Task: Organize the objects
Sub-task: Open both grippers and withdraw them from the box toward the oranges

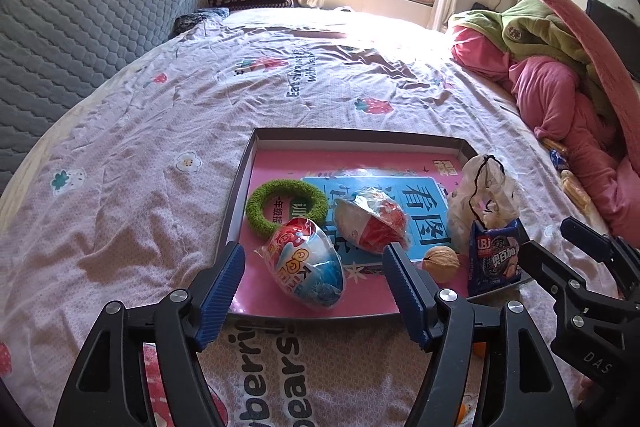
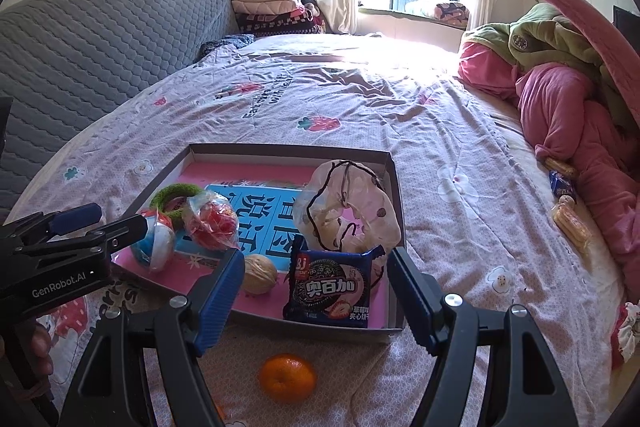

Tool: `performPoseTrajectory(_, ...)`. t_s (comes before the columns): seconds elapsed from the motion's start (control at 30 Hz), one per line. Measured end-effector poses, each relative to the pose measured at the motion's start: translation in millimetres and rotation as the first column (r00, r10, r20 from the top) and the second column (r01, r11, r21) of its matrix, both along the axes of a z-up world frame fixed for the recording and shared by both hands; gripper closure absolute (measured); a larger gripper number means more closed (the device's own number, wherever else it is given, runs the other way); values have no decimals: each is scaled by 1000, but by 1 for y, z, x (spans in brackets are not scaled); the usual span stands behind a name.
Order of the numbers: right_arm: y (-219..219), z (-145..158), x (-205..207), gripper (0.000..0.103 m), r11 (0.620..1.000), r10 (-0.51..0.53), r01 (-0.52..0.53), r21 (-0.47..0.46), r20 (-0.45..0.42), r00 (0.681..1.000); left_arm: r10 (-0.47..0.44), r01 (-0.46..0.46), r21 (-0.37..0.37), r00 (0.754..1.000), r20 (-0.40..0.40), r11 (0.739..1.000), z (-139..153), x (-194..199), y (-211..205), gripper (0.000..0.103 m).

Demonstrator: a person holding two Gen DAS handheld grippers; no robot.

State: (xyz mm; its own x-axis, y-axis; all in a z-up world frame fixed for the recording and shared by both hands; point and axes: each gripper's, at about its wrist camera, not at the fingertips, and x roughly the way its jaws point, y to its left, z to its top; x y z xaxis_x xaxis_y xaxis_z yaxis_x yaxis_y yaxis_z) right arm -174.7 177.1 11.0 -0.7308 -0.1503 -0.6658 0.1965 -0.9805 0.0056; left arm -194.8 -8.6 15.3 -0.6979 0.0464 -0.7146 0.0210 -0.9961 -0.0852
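- A shallow cardboard box lid (image 2: 394, 163) with a pink printed floor lies on a bed covered by a mauve bedsheet (image 1: 168, 131) printed with strawberries.
- The left gripper (image 1: 314, 291) hovers over the near left part of the lid, its blue-padded jaws spread wide and holding nothing.
- Between and just beyond those jaws lies a wrapped toy egg (image 1: 306, 263) in red, white and blue.
- A second wrapped egg (image 1: 372, 223), red and white, lies just behind it, near the middle of the lid.
- A fuzzy green ring (image 1: 286, 209) lies flat at the lid's left side, beside both eggs.
- A walnut (image 2: 260, 273) rests on the lid floor near the front edge.
- A blue cookie packet (image 2: 334, 289) stands tilted at the lid's near right corner, leaning against a clear plastic bag (image 2: 352, 215) tied with a dark cord.
- The right gripper (image 2: 316, 295) hovers above the front edge of the lid, its jaws wide apart, framing the cookie packet and gripping nothing.
- A tangerine (image 2: 287, 377) sits on the bedsheet outside the lid, just in front of its near edge, below the right gripper.
- A heap of pink and green bedding (image 2: 568, 95) lies at the far right; a few small snack packs beside it are too small to make out clearly.
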Motion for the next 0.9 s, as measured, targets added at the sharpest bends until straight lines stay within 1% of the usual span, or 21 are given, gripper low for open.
performPoseTrajectory(0.3, 6, 16, 25, 29, 1000, 11, -11, -8, -36, 999, -8, 8, -4, 1000, -25, 1000, 13, 29, 11, 30)
performPoseTrajectory(0.43, 8, 20, 34, 27, 1000, 16, -16, -8, -45, 999, -11, 10, -4, 1000, -21, 1000, 12, 40, 15, 30)
performPoseTrajectory(0.6, 9, 23, 46, 27, 1000, 21, -22, -12, -48, 999, -26, 26, -18, 1000, -13, 1000, 9, 54, 24, 30)
performPoseTrajectory(0.9, 14, 33, 68, 27, 999, 26, -27, -20, -74, 997, -45, 44, -37, 999, -23, 998, 13, 80, 33, 30)
